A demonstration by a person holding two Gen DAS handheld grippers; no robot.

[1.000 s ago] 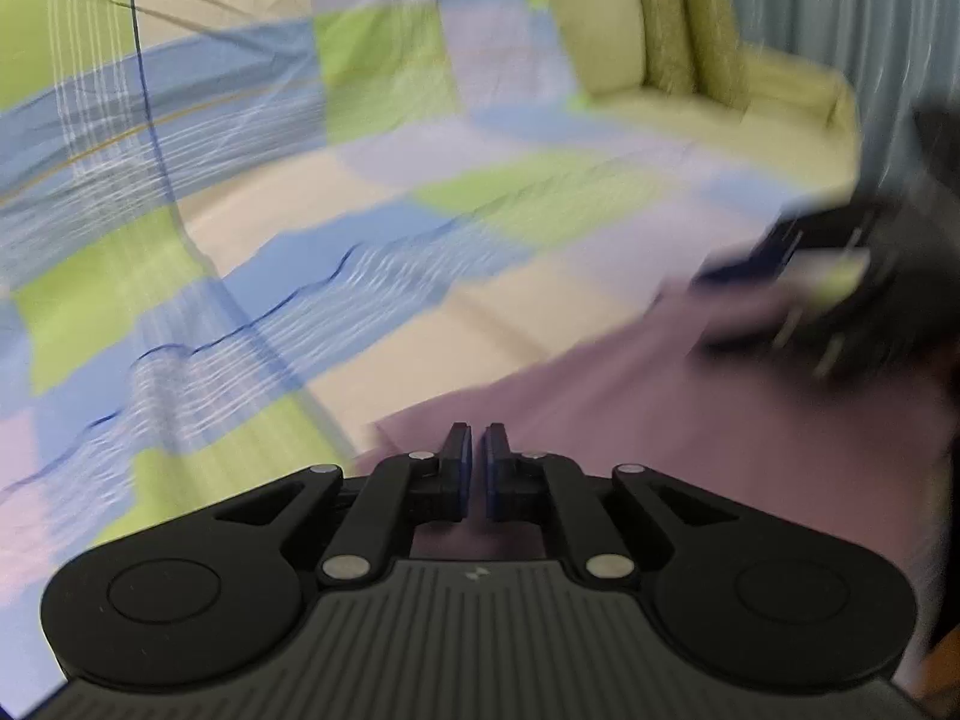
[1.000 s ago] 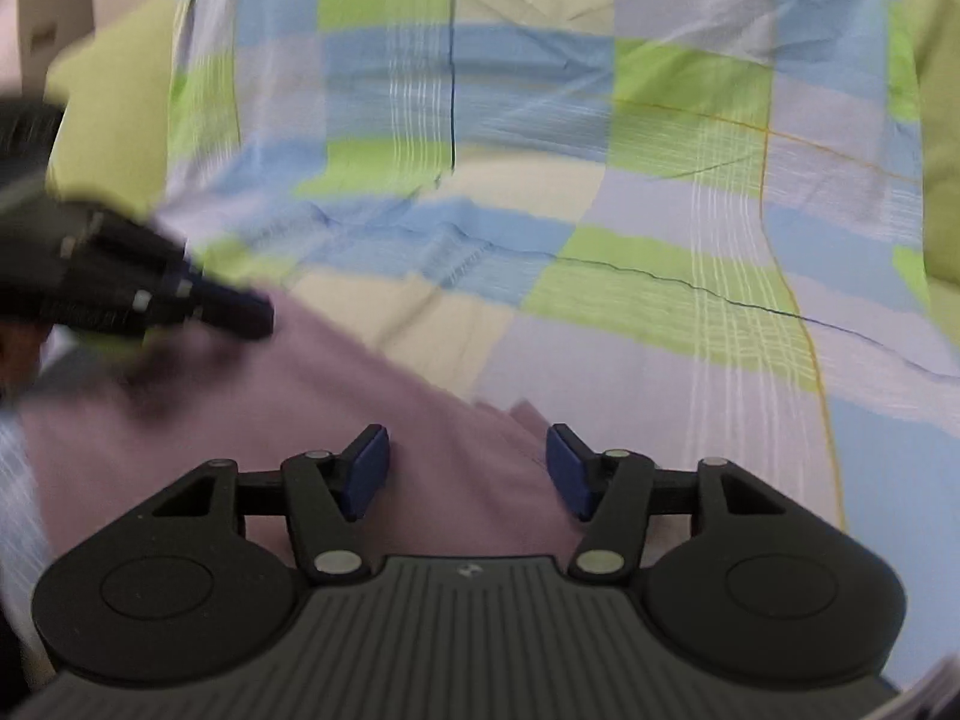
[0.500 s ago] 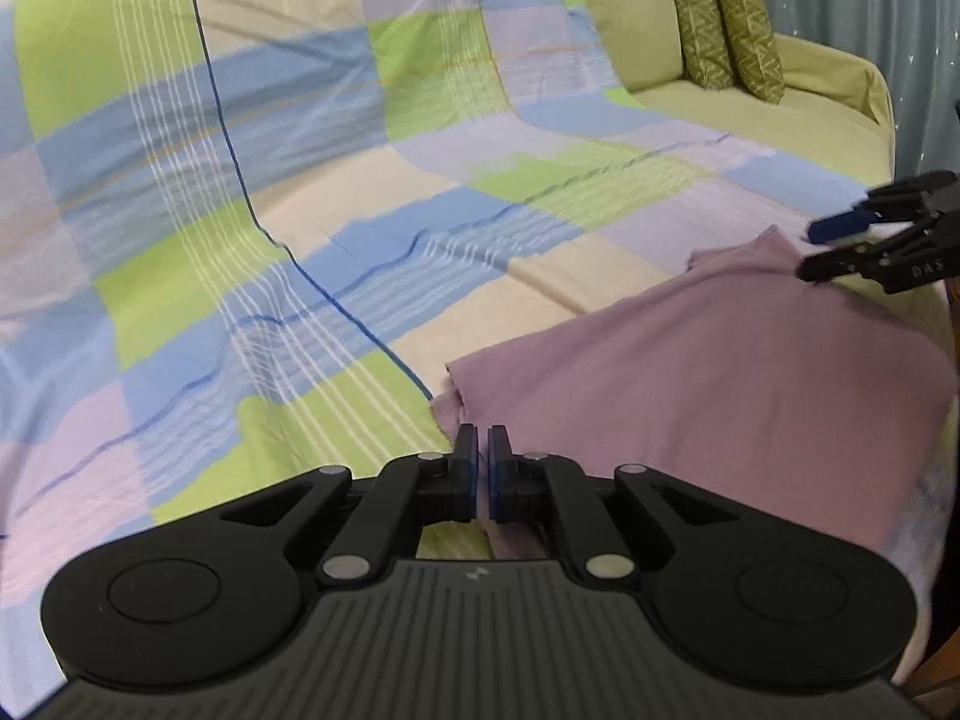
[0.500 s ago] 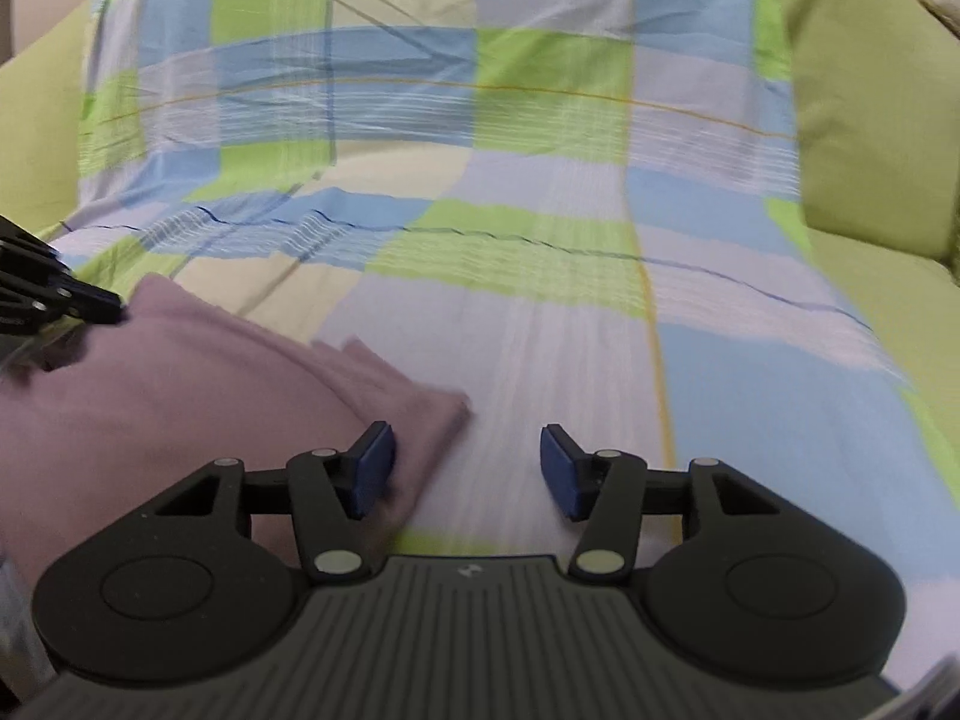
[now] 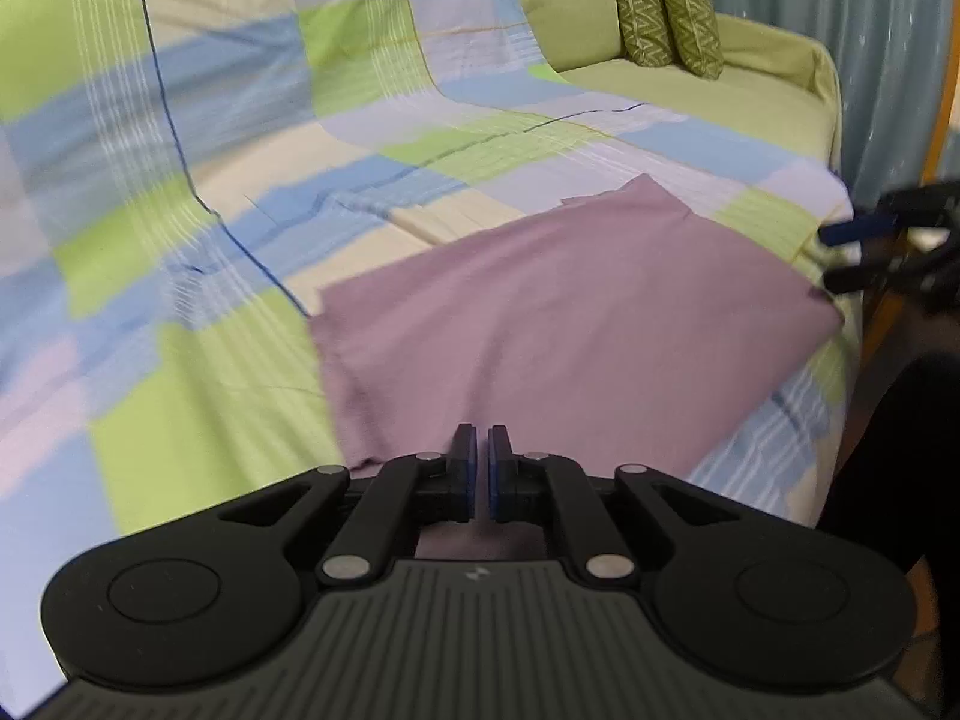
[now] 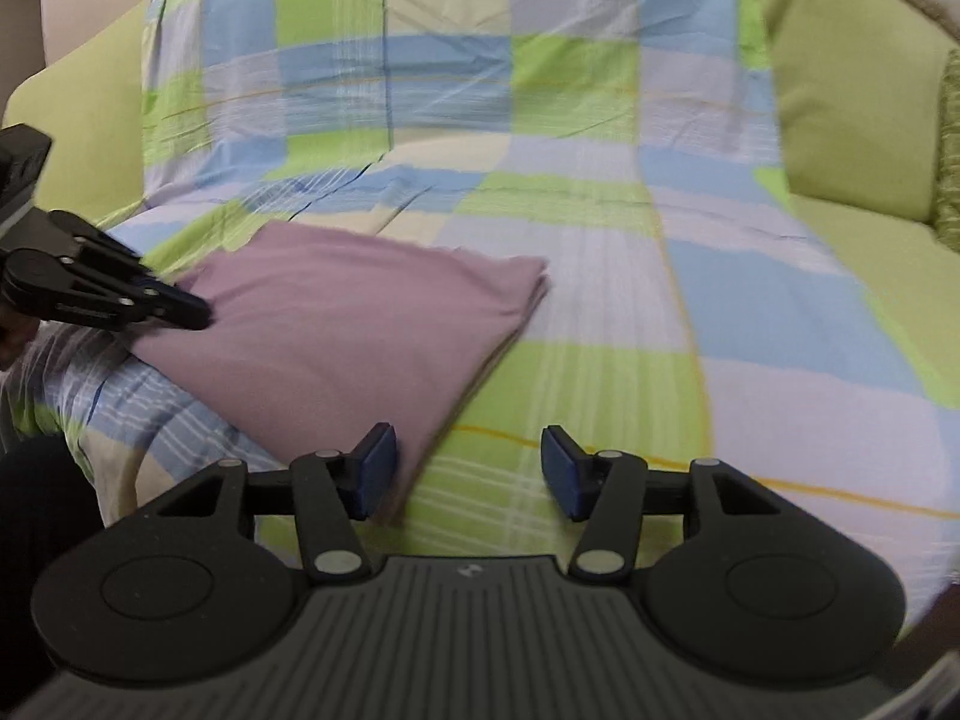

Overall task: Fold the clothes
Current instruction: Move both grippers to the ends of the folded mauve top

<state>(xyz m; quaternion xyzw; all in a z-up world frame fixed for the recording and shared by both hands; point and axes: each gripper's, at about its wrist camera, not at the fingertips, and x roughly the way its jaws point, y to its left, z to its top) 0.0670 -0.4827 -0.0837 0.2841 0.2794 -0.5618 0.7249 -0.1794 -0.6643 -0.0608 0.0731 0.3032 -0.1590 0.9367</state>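
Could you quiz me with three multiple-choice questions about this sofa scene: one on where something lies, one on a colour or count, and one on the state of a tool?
1. Where does the folded garment lie?
A. On the checked sheet over the sofa
B. On the floor
C. On top of the patterned cushions

2. How many patterned cushions stand at the sofa's far end?
A. None
B. Two
C. Five

3. How do the right tool's jaws stand?
A. Clamped on the garment
B. Open, with nothing between them
C. Shut tight together

Answers:
1 A: the mauve garment rests flat on the checked sheet.
2 B: two green zigzag cushions lean side by side.
3 B: its blue pads stand apart over the sheet.
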